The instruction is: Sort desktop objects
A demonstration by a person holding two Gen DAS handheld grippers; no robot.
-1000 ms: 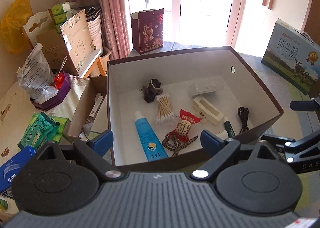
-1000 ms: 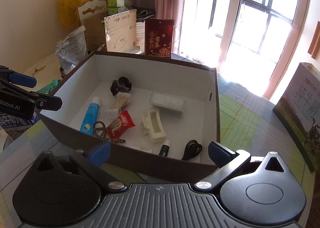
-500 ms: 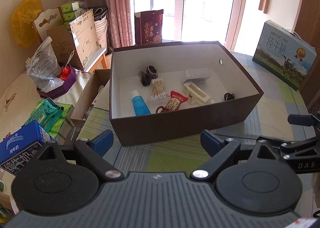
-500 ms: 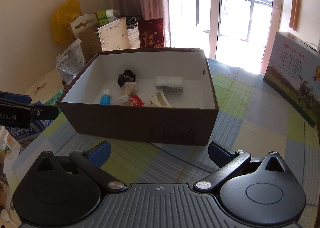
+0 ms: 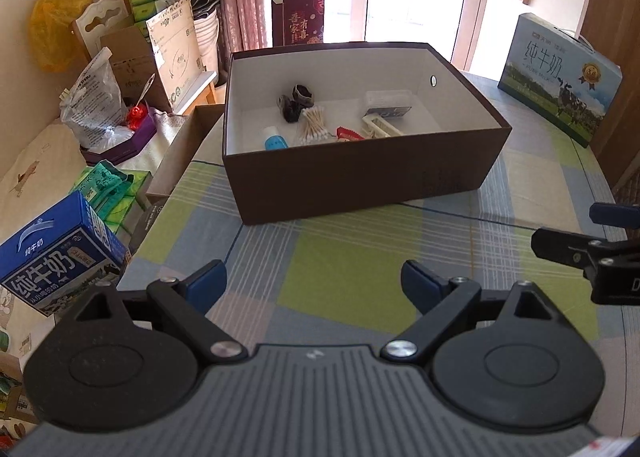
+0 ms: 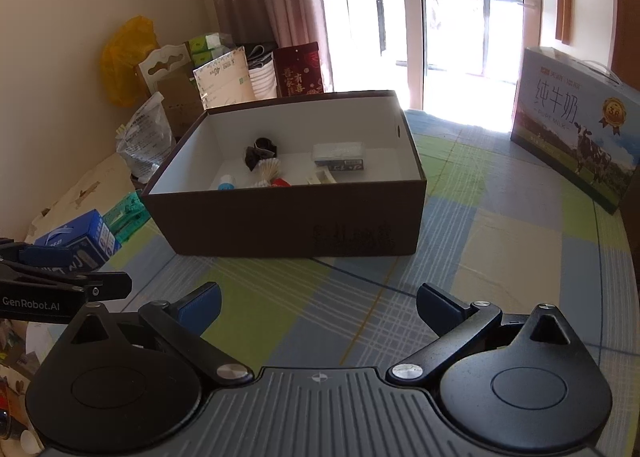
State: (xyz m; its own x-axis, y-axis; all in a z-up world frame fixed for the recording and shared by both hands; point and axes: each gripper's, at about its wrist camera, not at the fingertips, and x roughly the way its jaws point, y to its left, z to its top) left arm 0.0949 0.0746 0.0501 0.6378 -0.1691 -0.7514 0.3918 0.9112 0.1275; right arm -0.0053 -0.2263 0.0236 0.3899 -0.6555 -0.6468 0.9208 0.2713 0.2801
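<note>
A dark brown box with a white inside stands on the checked tablecloth. In it lie a blue tube, cotton swabs, a dark hair tie, a red snack packet, a cream hair clip and a small white box. My left gripper hovers open and empty over the cloth in front of the box. My right gripper is open and empty too, level with the left one.
A blue milk gift box stands at the back right of the table. Left of the table are a blue milk carton, green packets, a plastic bag, cardboard boxes and a red gift bag. Windows behind.
Both grippers have drawn back from above the box to the cloth in front of it; the box looks smaller and farther. Both stayed open and empty.
</note>
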